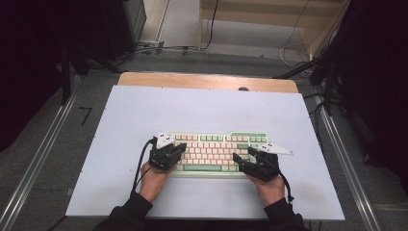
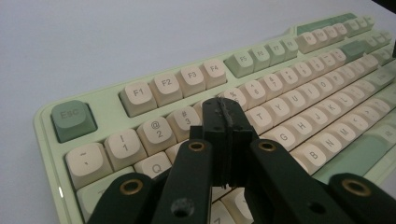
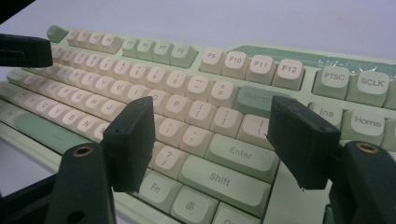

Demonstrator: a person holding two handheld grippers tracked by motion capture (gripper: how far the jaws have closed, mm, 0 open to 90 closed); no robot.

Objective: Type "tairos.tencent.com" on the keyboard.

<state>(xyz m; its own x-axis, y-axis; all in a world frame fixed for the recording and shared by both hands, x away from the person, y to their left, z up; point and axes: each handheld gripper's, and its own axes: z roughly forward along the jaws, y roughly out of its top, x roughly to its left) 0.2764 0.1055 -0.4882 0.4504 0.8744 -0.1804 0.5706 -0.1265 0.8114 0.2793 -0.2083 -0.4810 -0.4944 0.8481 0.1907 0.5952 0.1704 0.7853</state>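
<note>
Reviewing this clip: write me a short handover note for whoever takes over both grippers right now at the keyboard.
Left gripper: fingers shut together with nothing between them, tips poised over the keyboard near its upper-left letter keys; whether they touch a key cannot be told.
Right gripper: fingers open, nothing held, hovering over the Enter key area at the keyboard's right end.
Things: the keyboard lies flat near the middle of the white table mat, close to the person's edge.
Done: both grippers are in place over the keys.
Left: probably pressing keys with the closed left tips; no pressed key is visible yet.
</note>
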